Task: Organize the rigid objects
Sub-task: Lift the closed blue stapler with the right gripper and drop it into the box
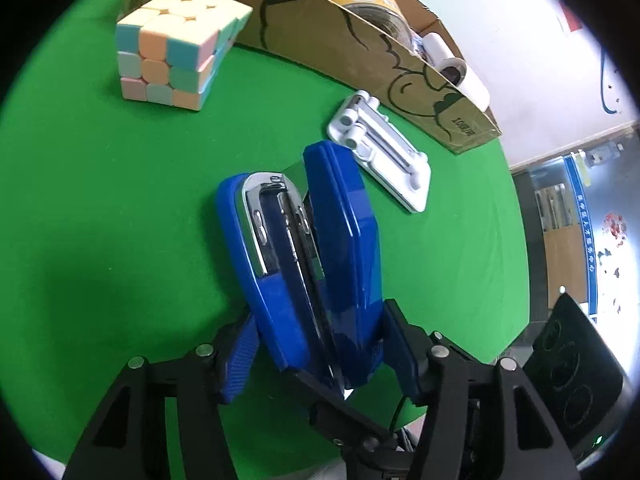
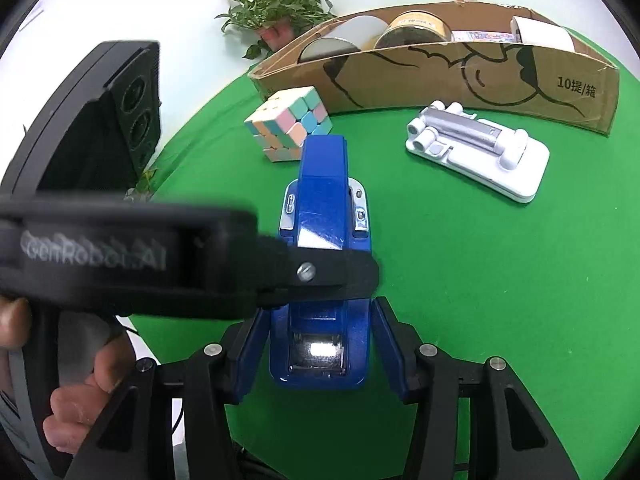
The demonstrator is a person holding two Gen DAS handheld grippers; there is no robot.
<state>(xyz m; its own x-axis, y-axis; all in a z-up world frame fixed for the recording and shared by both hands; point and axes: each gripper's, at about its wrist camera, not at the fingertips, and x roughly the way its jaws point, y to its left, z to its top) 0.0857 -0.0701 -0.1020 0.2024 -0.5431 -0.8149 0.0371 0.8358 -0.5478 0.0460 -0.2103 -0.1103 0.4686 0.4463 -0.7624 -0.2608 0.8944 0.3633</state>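
1. Hidden or hard to read, from left to right: in the right wrist view the left gripper (image 2: 320,276) crosses the frame blurred, its white lettering smeared, and it covers the middle of the blue stapler (image 2: 320,216); a hand (image 2: 60,380) on its grip is cut off at the left edge; the cardboard box (image 2: 460,76) hides the lower parts of the rolls standing inside it; in the left wrist view the dark camera body at the lower right is cut by the frame's edge.
2. Surface and room: a round green table (image 2: 480,280) bears a pastel puzzle cube (image 1: 176,48) on the left and a white folding stand (image 1: 384,152) to the right, both just before the box (image 1: 360,56); a potted plant (image 2: 276,12) stands behind the table against a white wall.
3. The stapler (image 1: 304,264) lies on its side, opened out; the left gripper (image 1: 316,352) is clamped on its hinge end, pads pressing both flanks; the right gripper (image 2: 318,344) straddles the near end with its jaws apart, a narrow gap showing on each side.
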